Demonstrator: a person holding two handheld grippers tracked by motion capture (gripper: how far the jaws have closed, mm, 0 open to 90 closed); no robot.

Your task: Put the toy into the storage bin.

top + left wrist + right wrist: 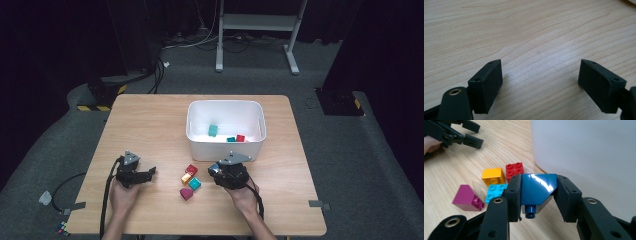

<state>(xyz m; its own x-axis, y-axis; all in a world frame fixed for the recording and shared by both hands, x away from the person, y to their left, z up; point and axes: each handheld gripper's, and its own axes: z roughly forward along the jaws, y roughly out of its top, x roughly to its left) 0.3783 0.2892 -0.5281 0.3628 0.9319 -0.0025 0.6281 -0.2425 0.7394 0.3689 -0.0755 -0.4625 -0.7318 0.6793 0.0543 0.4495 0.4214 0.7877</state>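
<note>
Just in front of the white bin [225, 147], the right tongs [216, 170] are clamped on a dark blue sloped brick [536, 188]; in the right gripper view the pads press its two flanks, its glossy slanted face turned toward the camera and one stud pointing down; the brick hangs clear of the desk [150, 125], close beside the bin's near wall, which rises pale and blank just to its right in that view. To the left of the held brick lies a small cluster on the wood: a red brick [514, 170], an orange brick [493, 176] touching it, a cyan brick [495, 191] just in front of those two, and a magenta sloped brick [467, 198] a little apart at the near side; from above they sit between the two hands, nearer the right one. Inside the bin lie a teal brick [213, 130], another small teal one [230, 139] and a red one [240, 138], the last two against the near wall. The left tongs [540, 77] rest low over bare wood with the jaws standing wide and nothing between them, well apart from the cluster; the left half of the desk around them is open grain out to its edge; to the right of the bin a strip of bare desk runs to the far corner.
</note>
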